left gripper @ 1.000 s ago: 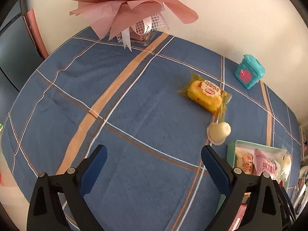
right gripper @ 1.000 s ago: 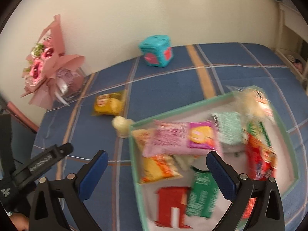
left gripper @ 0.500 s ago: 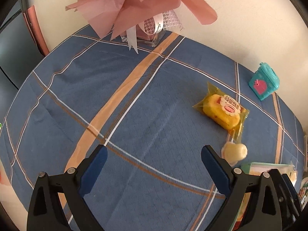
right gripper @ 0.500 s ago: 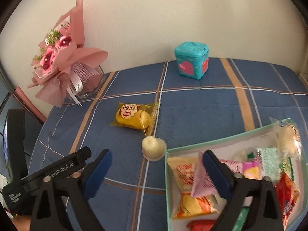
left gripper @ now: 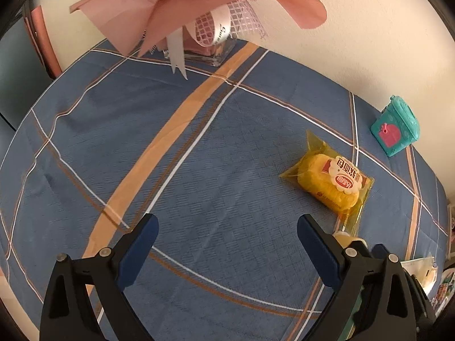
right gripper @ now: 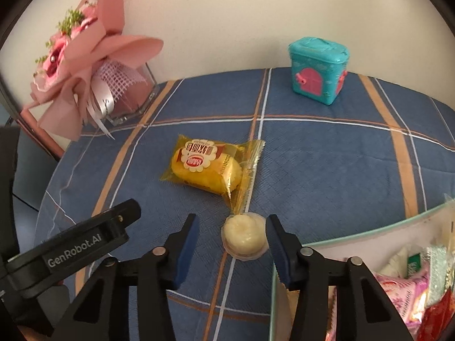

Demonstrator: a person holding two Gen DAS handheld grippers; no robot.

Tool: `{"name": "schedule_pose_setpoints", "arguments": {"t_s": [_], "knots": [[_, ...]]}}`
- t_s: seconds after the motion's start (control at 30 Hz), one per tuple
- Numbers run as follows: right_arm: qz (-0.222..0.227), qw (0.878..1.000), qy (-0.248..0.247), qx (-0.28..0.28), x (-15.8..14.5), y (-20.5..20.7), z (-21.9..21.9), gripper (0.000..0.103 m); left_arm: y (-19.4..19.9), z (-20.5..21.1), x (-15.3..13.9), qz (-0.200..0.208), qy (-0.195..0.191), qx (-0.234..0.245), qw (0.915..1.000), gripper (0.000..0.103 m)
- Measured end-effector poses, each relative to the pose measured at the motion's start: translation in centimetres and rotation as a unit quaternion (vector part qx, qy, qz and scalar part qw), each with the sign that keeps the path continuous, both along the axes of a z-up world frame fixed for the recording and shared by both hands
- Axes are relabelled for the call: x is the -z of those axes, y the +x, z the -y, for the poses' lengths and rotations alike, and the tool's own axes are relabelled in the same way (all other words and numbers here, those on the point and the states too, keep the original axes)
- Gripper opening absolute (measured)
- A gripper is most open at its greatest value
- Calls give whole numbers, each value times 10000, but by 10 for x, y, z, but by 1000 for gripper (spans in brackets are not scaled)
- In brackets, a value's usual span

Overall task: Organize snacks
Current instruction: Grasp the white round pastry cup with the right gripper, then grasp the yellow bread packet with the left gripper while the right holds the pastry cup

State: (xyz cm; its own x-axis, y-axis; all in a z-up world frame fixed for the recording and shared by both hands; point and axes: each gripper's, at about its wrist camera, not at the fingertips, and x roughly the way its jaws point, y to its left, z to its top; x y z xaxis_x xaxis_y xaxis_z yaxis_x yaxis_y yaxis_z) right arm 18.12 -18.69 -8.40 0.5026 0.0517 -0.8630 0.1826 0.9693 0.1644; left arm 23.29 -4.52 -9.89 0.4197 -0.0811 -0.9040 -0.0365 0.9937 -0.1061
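Note:
A pale jelly cup (right gripper: 244, 236) sits on the blue plaid cloth, just left of the green-rimmed snack tray (right gripper: 369, 228). My right gripper (right gripper: 231, 244) points down at the cup, and its jaws are closing with the cup between them. The right pad is at the cup's rim and the left pad still stands off. A yellow wrapped cake (right gripper: 207, 167) lies just beyond the cup. My left gripper (left gripper: 227, 244) hangs open over bare cloth, with the cake (left gripper: 330, 184) to its right. The cup (left gripper: 345, 237) peeks out behind its right finger.
A pink bouquet in a glass vase (right gripper: 85, 65) stands at the back left by the wall, and a teal toy box (right gripper: 318, 71) at the back right. Several snack packets (right gripper: 398, 287) fill the tray. The left gripper's body (right gripper: 85, 238) reaches in at the lower left.
The right gripper swung left off the tray to the jelly cup and its jaws narrowed around it. The left gripper drifted left and lower, so the cake and cup slid toward its right finger.

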Motion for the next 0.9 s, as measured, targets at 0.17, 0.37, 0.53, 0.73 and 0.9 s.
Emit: {"name": "schedule_pose_setpoints", "arguments": {"t_s": [0.17,0.37,0.53,0.73,0.9], "knots": [[-146,9997,-209,-52,11,6,-5,45,3,3,8,-83,22,12,10000,98],[-263,9992,-298,-31,22,10,-2,35,6,5,18,-141,41,38,9999,98],[-250,9996,-162,19,21,10,2,34,7,5,25,-146,17,9,9999,98],[-144,9999,75,-41,8,12,1,34,7,5,24,-85,-57,-44,9999,98],[-46,9999,145,-19,-9,11,3,34,8,5,17,-1,-177,-99,9998,98]]}}
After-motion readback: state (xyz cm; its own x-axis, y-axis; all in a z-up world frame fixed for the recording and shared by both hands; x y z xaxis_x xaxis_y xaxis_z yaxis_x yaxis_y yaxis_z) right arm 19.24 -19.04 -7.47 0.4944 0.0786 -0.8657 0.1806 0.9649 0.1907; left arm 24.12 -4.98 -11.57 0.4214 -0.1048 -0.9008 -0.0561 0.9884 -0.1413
